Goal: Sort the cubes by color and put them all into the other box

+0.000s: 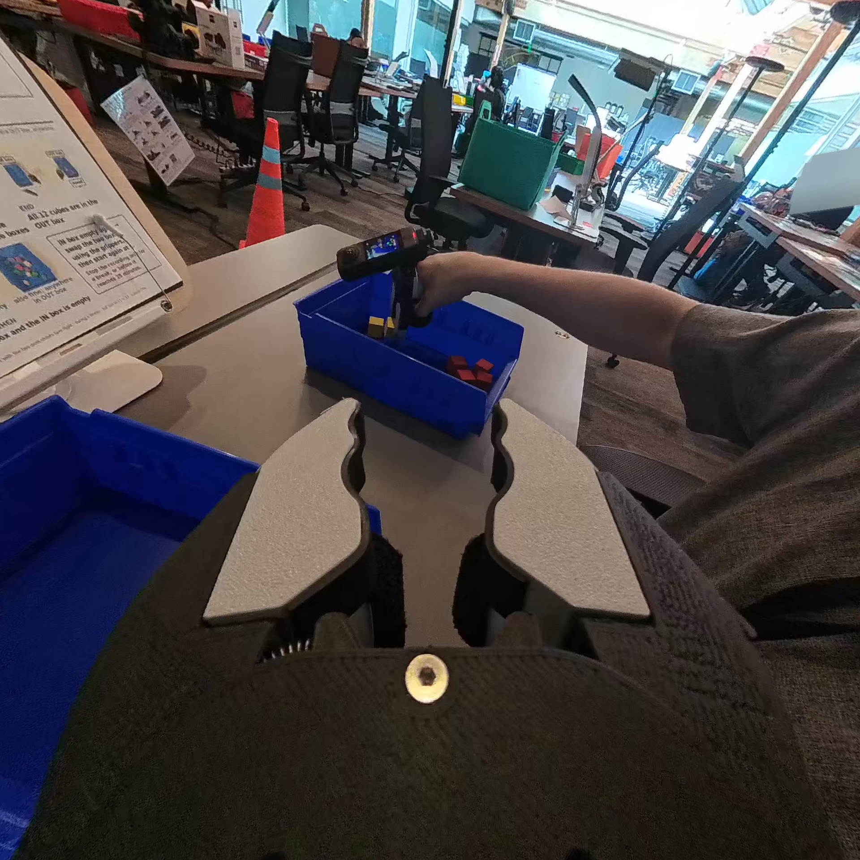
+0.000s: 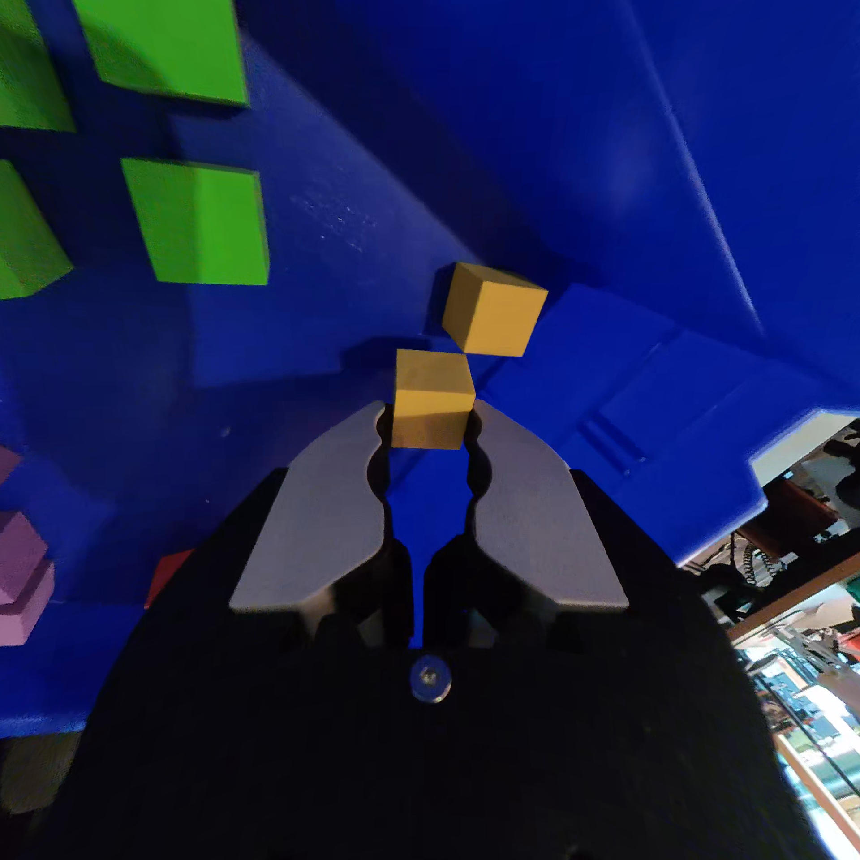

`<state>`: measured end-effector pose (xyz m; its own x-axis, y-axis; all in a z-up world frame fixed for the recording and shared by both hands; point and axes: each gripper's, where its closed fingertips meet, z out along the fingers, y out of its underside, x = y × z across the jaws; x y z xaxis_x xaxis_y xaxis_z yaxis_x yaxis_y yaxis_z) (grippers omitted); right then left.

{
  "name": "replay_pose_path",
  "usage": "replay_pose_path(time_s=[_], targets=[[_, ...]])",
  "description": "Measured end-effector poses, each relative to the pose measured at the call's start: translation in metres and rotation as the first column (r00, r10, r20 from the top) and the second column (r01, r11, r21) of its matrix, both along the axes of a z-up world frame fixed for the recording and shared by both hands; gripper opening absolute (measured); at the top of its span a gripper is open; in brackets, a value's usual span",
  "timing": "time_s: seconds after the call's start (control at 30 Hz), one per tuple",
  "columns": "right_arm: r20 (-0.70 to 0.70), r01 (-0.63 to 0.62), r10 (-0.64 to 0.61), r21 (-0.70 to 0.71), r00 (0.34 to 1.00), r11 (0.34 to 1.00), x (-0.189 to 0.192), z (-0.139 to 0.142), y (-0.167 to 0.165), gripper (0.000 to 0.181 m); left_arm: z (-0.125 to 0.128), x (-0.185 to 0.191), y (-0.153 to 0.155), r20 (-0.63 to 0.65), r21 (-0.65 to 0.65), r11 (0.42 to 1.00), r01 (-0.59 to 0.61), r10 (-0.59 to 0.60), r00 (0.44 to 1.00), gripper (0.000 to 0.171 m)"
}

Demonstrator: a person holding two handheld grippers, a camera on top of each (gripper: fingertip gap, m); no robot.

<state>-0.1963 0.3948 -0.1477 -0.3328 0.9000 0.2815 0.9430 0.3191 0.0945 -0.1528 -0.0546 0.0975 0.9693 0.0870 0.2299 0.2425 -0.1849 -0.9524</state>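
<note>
1. Two blue bins on a grey table (image 1: 223, 395): far blue bin (image 1: 395, 377) with cubes inside, near blue bin (image 1: 93, 535) at lower left showing only bare floor where visible.
2. Right tool (image 2: 428, 426) down inside the far bin, tips clamped on a yellow cube (image 2: 430, 400), gripping only its near lower part.
3. Second yellow cube (image 2: 493, 309) just beyond, corner nearly touching the held one; cannot tell whether they meet.
4. Green cubes (image 2: 200, 221) at upper left, purple cubes (image 2: 18, 577) at lower left, red cubes (image 1: 470, 370) by the bin's near end.
5. Left tool (image 1: 426, 435) hovering above the table between the bins, tips apart, holding nothing.
6. Printed instruction sheet (image 1: 70, 223) propped at left.
7. Likely risks: shallow tip grip letting the cube twist out or drop; neighbouring yellow cube getting nudged; tool catching the bin wall close on the right.
</note>
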Motion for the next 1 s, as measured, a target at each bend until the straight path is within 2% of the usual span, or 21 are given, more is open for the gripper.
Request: replay_pose_path(time_s=[0.23, 0.33, 0.4, 0.5, 0.57, 0.67, 0.77, 0.9, 1.0], targets=[[0.023, 0.05, -0.05, 0.001, 0.998, 0.999, 0.005, -0.013, 0.009, 0.032, 0.001, 0.001, -0.001, 0.001, 0.004, 1.0, 0.016, -0.016, 1.0, 0.052], [0.003, 0.044, -0.044, 0.02, 0.999, 0.999, 0.001, -0.01, 0.01, 0.044, 0.001, 0.0, -0.002, -0.001, 0.005, 1.0, 0.009, -0.009, 1.0, 0.052], [-0.01, 0.033, -0.033, 0.048, 0.999, 0.998, -0.001, -0.006, 0.011, 0.045, 0.002, -0.003, -0.005, -0.006, 0.003, 1.0, -0.007, 0.007, 1.0, 0.052], [-0.054, 0.006, -0.002, 0.064, 0.999, 0.998, -0.004, 0.007, 0.006, 0.048, -0.002, -0.017, -0.013, -0.016, -0.027, 0.997, -0.078, 0.078, 0.997, 0.051], [-0.106, -0.021, 0.028, 0.064, 0.994, 0.998, -0.004, 0.022, -0.001, 0.048, -0.013, -0.041, -0.022, -0.044, -0.125, 0.975, -0.186, 0.182, 0.982, 0.05], [-0.273, -0.071, 0.075, 0.027, 0.959, 0.997, -0.008, 0.056, -0.027, 0.046, -0.043, -0.084, -0.039, -0.101, -0.384, 0.863, -0.328, 0.314, 0.944, 0.05], [-0.477, -0.137, 0.103, -0.038, 0.873, 0.99, -0.011, 0.093, -0.067, 0.042, -0.07, -0.12, -0.041, -0.121, -0.577, 0.725, -0.376, 0.379, 0.917, 0.052], [-0.658, -0.246, 0.125, -0.094, 0.742, 0.965, -0.008, 0.124, -0.12, 0.036, -0.103, -0.169, -0.033, -0.154, -0.68, 0.579, -0.45, 0.487, 0.86, 0.052], [-0.721, -0.307, 0.136, -0.111, 0.68, 0.945, -0.003, 0.132, -0.148, 0.036, -0.133, -0.202, -0.027, -0.125, -0.673, 0.52, -0.525, 0.62, 0.775, 0.053]])
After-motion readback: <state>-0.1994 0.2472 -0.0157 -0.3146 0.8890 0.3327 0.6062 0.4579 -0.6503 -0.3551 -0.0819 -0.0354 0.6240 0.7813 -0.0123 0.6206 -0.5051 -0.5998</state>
